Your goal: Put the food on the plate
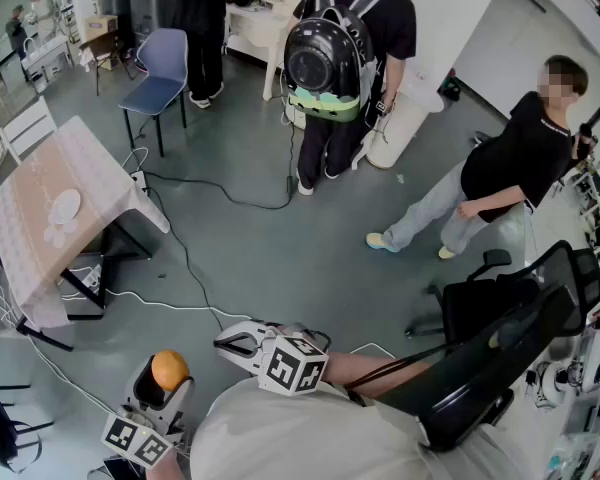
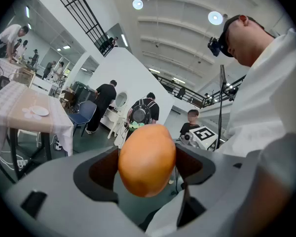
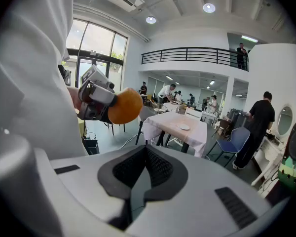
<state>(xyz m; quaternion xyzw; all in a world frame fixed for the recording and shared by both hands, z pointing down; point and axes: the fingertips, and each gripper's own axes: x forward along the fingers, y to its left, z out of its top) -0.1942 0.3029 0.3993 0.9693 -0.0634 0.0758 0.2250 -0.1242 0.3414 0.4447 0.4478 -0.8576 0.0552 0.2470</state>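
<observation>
An orange (image 2: 147,159) sits between the wide-set jaws of my left gripper (image 2: 148,174), which is shut on it. In the head view the orange (image 1: 169,369) shows at the bottom left, held in the left gripper (image 1: 166,380) close to my body. My right gripper (image 1: 242,340) is just to its right, with its jaws shut and nothing between them (image 3: 137,184). The right gripper view also catches the orange (image 3: 124,105). A white plate (image 1: 62,205) lies on a table with a pale cloth (image 1: 30,258) at the far left, well away from both grippers.
Cables (image 1: 185,258) trail over the grey floor between me and the table. A blue chair (image 1: 160,73) stands behind the table. Three people (image 1: 345,68) stand farther off. A black office chair (image 1: 500,328) is close on my right.
</observation>
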